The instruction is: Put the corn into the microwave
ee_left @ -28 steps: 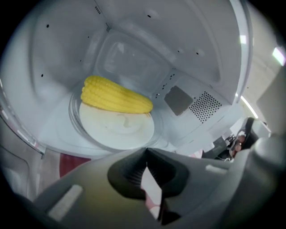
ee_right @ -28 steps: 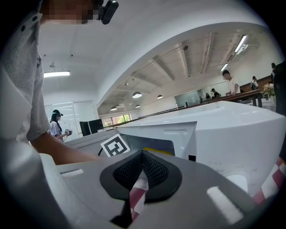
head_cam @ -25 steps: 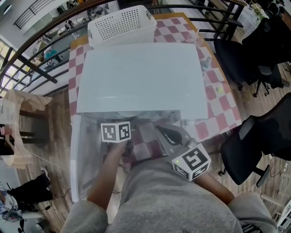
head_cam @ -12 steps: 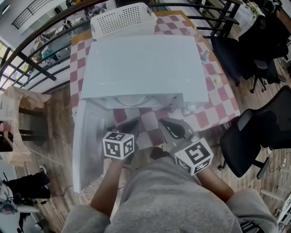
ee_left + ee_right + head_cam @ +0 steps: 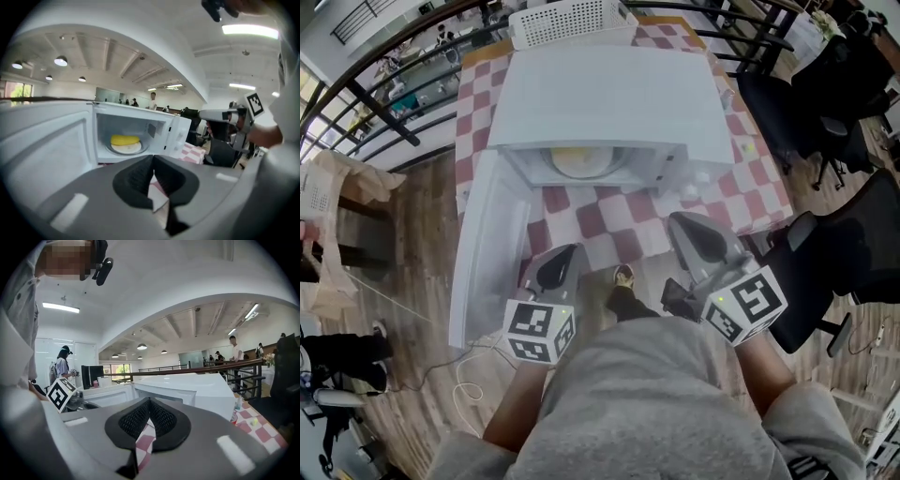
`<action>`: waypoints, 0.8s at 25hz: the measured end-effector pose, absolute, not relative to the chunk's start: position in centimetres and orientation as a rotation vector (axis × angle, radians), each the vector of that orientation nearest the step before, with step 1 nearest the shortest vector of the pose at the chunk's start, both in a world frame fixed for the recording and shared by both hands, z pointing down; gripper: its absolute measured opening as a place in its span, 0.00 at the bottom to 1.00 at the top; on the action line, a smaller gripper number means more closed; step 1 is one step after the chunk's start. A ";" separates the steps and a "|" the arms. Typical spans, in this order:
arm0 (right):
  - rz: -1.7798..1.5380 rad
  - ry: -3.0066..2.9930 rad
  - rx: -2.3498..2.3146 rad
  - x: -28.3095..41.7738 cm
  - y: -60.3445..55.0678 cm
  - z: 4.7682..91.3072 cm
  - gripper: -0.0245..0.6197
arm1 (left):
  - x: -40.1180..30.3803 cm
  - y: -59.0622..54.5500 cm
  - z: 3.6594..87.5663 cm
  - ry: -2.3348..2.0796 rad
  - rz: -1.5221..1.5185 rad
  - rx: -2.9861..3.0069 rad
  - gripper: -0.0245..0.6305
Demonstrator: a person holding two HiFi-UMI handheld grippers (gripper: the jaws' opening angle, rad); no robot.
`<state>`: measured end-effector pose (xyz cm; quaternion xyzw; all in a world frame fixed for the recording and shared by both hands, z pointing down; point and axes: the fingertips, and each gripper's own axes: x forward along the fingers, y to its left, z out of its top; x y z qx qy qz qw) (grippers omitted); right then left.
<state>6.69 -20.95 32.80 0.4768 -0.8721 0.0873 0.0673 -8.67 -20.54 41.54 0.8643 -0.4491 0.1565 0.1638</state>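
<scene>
**Corn's in the microwave, both grippers empty**

The corn [image 5: 577, 161] is lying on its side on the round plate [image 5: 125, 148] inside the microwave [image 5: 609, 94], roughly in the middle of the cavity. The door [image 5: 487, 253] hangs wide open to the left. So I'd say the main job is done and only the door is left.

Your left gripper [image 5: 558, 267] and right gripper [image 5: 698, 239] are both at the near edge of the checkered tablecloth [image 5: 600, 220], well apart from the corn. In each gripper view the jaws are pressed together with nothing between them.

If you do need to shift the corn, my guess is it's light and fairly stiff, so a normal pinch shouldn't crush it. It's rounded, though, so expect it to roll or squirt sideways (the plate looks smooth, which won't help). I'd take it across the middle of its length, jaws on the two long sides, not by an end. Can't tell from here whether it's real or a plastic prop, so squeeze gently at first.
</scene>
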 end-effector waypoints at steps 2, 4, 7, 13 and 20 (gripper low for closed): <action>0.249 -2.621 1.470 6.7 -19.6 32.4 0.04 | -9.4 -19.1 40.4 -1.352 0.458 2.501 0.05; 0.253 -2.618 1.490 6.3 -18.0 32.3 0.04 | -9.9 -17.4 39.4 -1.382 0.433 2.526 0.05; 0.295 -2.623 1.491 5.5 -15.5 32.7 0.04 | -11.0 -14.9 38.4 -1.400 0.351 2.527 0.05; 0.290 -2.605 1.453 3.5 -10.2 33.6 0.04 | -13.2 -9.7 37.4 -1.460 0.285 2.510 0.05; 0.280 -2.599 1.427 1.9 -4.7 33.5 0.04 | -15.2 -3.5 37.0 -1.482 0.270 2.484 0.05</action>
